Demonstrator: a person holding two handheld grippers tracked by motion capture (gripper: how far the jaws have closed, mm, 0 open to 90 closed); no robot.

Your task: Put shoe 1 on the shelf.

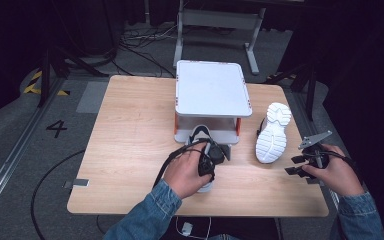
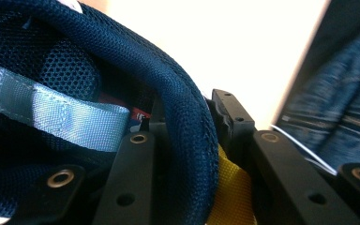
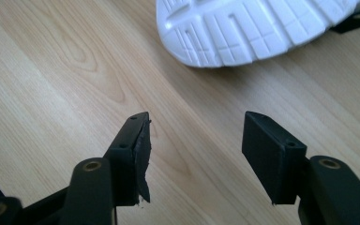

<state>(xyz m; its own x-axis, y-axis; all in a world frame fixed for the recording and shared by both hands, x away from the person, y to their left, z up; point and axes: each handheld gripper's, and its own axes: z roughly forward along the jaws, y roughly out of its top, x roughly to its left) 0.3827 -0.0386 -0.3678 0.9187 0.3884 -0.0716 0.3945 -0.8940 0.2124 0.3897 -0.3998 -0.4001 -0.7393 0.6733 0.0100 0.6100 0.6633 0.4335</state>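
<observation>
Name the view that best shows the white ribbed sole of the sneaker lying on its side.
The high view: the whole white ribbed sole shows beside the white rack. The right gripper view catches one end of it.

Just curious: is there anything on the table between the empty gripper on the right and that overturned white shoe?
No: bare wooden table separates the right gripper from the shoe's white sole, as the right gripper view shows.
</observation>
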